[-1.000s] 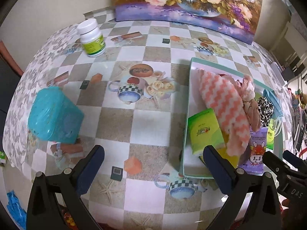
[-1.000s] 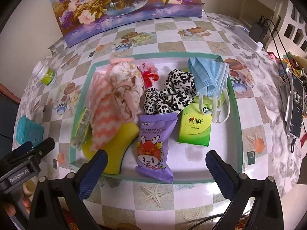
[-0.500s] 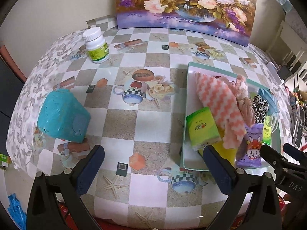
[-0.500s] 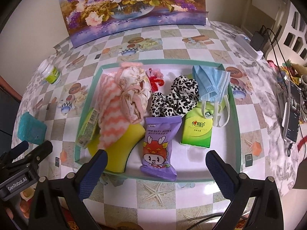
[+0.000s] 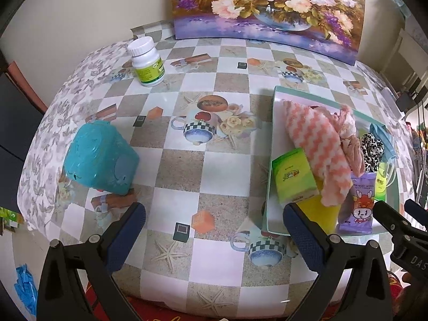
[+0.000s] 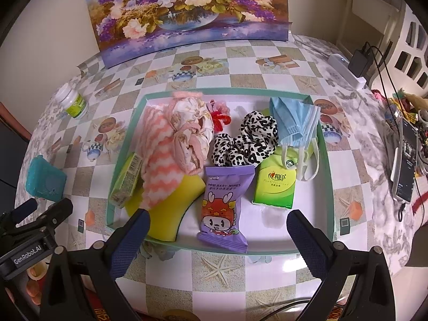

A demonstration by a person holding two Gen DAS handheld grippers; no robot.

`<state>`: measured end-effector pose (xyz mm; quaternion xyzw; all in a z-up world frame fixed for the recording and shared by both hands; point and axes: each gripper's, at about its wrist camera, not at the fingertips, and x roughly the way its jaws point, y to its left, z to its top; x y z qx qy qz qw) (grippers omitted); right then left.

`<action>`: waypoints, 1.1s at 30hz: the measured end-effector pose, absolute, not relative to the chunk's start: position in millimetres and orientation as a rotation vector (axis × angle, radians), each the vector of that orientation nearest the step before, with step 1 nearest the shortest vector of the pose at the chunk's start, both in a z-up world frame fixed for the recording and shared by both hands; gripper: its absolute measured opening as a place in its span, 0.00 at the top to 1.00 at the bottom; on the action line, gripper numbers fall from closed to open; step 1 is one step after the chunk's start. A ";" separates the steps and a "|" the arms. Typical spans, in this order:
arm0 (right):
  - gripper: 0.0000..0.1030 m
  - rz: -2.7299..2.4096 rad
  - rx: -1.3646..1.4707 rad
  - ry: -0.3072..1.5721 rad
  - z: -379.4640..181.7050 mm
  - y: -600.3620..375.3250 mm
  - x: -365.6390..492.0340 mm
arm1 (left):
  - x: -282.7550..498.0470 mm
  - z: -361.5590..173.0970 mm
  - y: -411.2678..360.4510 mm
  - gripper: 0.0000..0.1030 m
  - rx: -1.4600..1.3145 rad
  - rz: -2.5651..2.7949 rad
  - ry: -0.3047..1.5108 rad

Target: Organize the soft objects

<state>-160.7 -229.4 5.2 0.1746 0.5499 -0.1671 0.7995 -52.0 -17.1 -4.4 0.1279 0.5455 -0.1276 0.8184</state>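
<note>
A green-rimmed white tray (image 6: 327, 160) (image 5: 270, 160) holds the soft things: a pink zigzag towel (image 6: 157, 160) (image 5: 315, 144), a floral cloth (image 6: 191, 133), a leopard scrunchie (image 6: 248, 139), a blue face mask (image 6: 294, 120), a yellow sponge (image 6: 171, 208), purple baby wipes (image 6: 224, 203) (image 5: 358, 203), a green tissue pack (image 6: 275, 184) and a green box (image 6: 125, 179) (image 5: 293, 174). My right gripper (image 6: 216, 238) hangs open over the tray's near rim. My left gripper (image 5: 214, 227) is open above the tablecloth, left of the tray. Neither holds anything.
A teal plastic box (image 5: 100, 157) and a white pill bottle (image 5: 146, 61) stand on the checkered tablecloth left of the tray. A flower painting (image 6: 192, 10) leans at the back. A phone (image 6: 405, 160), charger and cables lie at the right edge.
Both grippers have drawn back and up from the table, so the tray and objects look smaller and farther. Nothing on the tray moved.
</note>
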 end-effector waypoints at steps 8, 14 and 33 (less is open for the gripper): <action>0.00 -0.356 0.372 1.179 5.6 -228.6 -160.3 | -50.8 -3.4 -13.5 0.01 0.275 -0.239 1.157; 0.00 -0.353 0.370 1.180 6.6 -227.5 -158.9 | -49.3 -3.5 -12.0 0.01 0.273 -0.229 1.157; 0.00 -0.333 0.366 1.174 7.6 -225.2 -157.8 | -48.8 -1.5 -13.3 0.01 0.284 -0.228 1.143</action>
